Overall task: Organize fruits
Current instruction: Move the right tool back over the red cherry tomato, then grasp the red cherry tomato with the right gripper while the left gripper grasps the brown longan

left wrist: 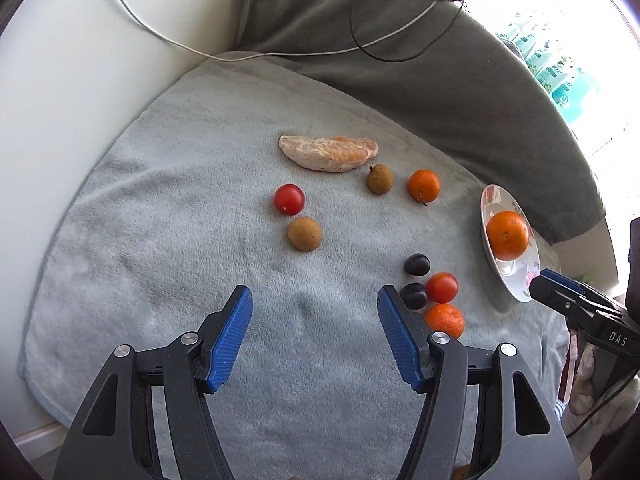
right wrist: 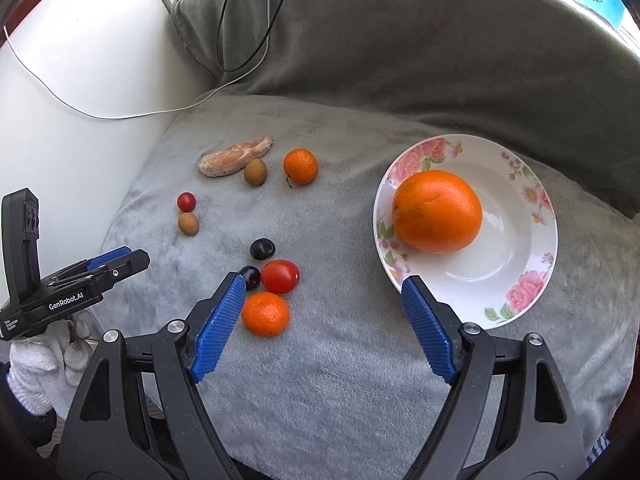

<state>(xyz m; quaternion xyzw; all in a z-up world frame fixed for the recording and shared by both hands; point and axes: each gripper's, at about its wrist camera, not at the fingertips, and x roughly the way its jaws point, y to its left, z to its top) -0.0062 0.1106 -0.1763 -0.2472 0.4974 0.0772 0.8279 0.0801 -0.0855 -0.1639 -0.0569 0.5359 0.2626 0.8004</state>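
Note:
Fruits lie scattered on a grey towel (left wrist: 160, 240). A big orange (right wrist: 437, 211) rests in a white flowered plate (right wrist: 536, 264) at the right. Close by lie a small mandarin (right wrist: 265, 314), a red tomato (right wrist: 280, 276) and two dark plums (right wrist: 262, 248). Farther back are a peeled citrus segment (left wrist: 328, 152), two brown longans (left wrist: 304, 233), another tomato (left wrist: 289, 199) and another mandarin (left wrist: 423, 186). My left gripper (left wrist: 316, 300) hangs open over bare towel. My right gripper (right wrist: 322, 284) is open and empty, its left pad beside the near mandarin, its right pad at the plate's rim.
A grey cushion (right wrist: 400, 60) rises behind the towel, with black and white cables (right wrist: 240, 40) draped over it. A white surface (left wrist: 60, 100) lies to the left. A hand in a white glove (right wrist: 36, 360) holds the left gripper's body.

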